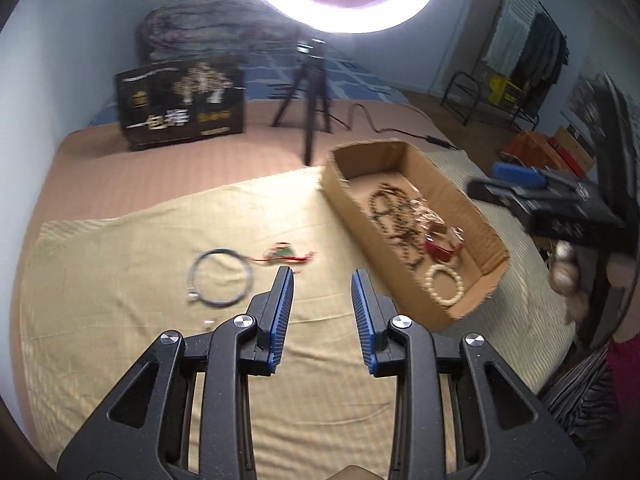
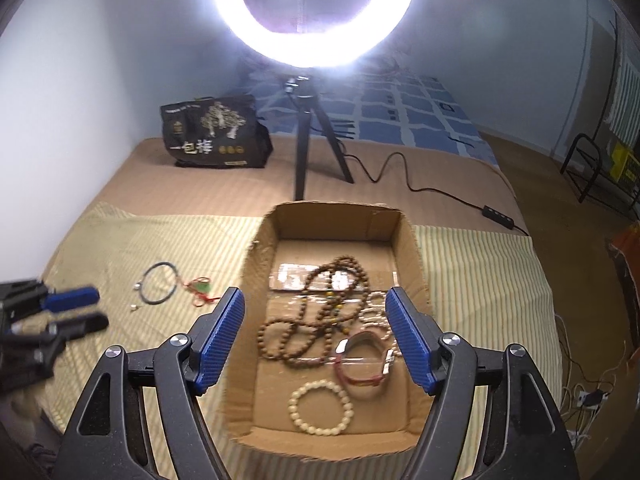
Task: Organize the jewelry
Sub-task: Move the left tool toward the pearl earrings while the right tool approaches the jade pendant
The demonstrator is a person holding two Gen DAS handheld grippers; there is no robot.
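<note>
Both my tongs, left gripper (image 1: 322, 276) and right gripper (image 2: 315, 300), are spread wide and empty, right over the cardboard box (image 2: 416, 264), so grabbing the brown bead strand (image 2: 316, 316) dead ahead at 12 o'clock could drag its tangled neighbours out too.

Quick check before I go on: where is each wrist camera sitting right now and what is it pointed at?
Left wrist: above the yellow cloth, facing the black cord loop; own open left gripper below, right gripper at right edge.
Right wrist: above the cardboard box, looking down at brown beads and the white bead bracelet; open right gripper frames them.
Shared: box, cord loop, ring light.
</note>
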